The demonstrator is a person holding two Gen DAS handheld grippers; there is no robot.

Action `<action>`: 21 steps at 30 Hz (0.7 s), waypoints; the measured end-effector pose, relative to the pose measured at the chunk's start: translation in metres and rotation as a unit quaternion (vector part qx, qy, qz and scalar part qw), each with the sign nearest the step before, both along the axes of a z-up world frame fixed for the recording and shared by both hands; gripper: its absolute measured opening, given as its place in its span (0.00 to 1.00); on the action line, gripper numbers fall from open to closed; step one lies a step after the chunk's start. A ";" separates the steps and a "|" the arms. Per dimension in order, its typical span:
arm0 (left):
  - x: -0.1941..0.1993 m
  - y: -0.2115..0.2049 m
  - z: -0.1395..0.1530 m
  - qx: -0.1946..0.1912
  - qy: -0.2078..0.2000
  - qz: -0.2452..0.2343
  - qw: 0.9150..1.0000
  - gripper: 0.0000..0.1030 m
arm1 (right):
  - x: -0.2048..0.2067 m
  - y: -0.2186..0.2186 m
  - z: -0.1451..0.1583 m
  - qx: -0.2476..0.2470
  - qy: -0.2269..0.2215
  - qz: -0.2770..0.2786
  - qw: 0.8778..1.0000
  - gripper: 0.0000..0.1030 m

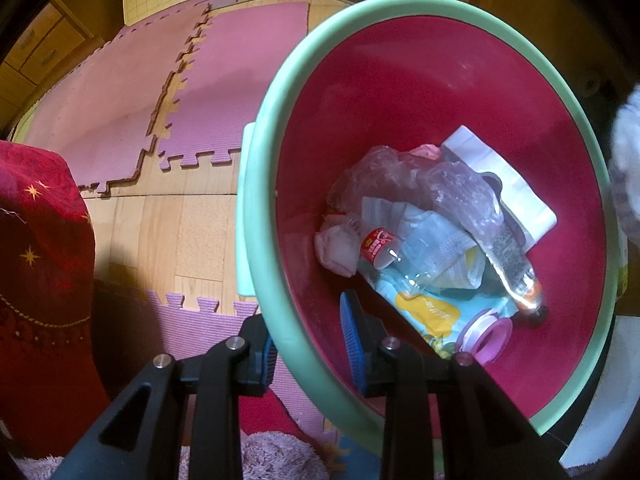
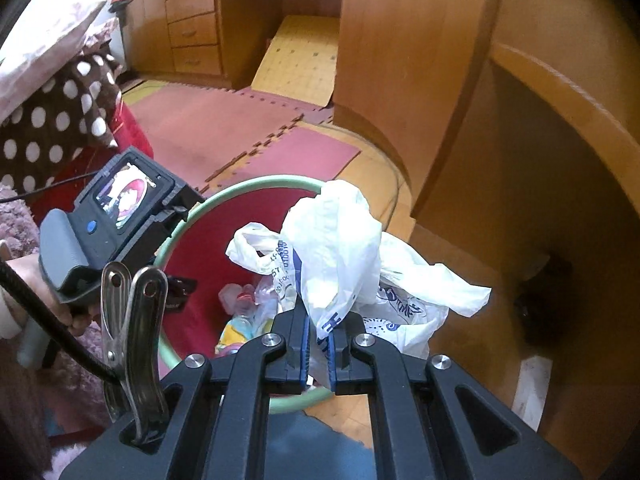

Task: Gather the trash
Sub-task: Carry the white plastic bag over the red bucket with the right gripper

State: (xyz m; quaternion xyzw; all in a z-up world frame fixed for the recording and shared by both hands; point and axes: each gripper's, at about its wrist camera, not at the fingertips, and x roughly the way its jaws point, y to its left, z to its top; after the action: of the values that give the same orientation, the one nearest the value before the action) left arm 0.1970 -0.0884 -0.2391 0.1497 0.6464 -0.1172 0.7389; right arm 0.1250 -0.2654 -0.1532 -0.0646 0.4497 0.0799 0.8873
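A red bin with a pale green rim (image 1: 280, 92) holds several pieces of trash: clear plastic bottles (image 1: 384, 256), a face mask, a colourful wrapper and a pink tape roll (image 1: 486, 336). My left gripper (image 1: 310, 346) points down and is shut on the near rim, one blue pad outside and one inside. My right gripper (image 2: 320, 344) is shut on a crumpled white plastic bag (image 2: 340, 248), held above the bin's rim (image 2: 256, 182) on its right side. The bag shows as a white blur (image 1: 626, 160) at the right edge of the left wrist view.
Pink foam puzzle mats (image 1: 120, 92) cover part of the wooden floor. Wooden cabinets and drawers (image 2: 192, 28) stand behind, with a curved wooden unit (image 2: 520, 128) to the right. A red cloth (image 1: 40, 260) and a polka-dot fabric (image 2: 52, 120) hang at the left.
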 end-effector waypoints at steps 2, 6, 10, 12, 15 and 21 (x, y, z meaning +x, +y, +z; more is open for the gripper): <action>0.000 0.001 0.000 -0.002 0.001 0.000 1.000 0.30 | 0.010 0.003 -0.004 -0.002 0.006 0.003 1.000 0.07; 0.000 0.001 0.000 -0.004 0.001 -0.001 1.000 0.30 | 0.017 0.004 -0.012 0.000 0.016 0.007 1.000 0.07; 0.001 0.001 -0.001 -0.004 0.001 -0.001 1.000 0.30 | 0.027 0.011 -0.020 -0.001 0.024 0.013 1.000 0.07; 0.001 0.002 -0.001 -0.005 0.001 -0.001 1.000 0.30 | 0.031 0.013 -0.022 0.001 0.026 0.013 1.000 0.07; 0.001 0.001 -0.001 -0.005 0.000 -0.001 1.000 0.30 | 0.040 0.016 -0.025 0.014 0.029 0.014 0.999 0.07; 0.000 0.002 -0.001 -0.005 0.000 -0.002 1.000 0.30 | 0.054 0.023 -0.035 0.016 0.039 0.026 0.999 0.07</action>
State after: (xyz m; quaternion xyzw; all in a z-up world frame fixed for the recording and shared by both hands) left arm 0.1974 -0.0869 -0.2398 0.1471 0.6454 -0.1220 0.7395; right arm 0.1793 -0.2421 -0.1882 -0.0590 0.4804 0.1131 0.8677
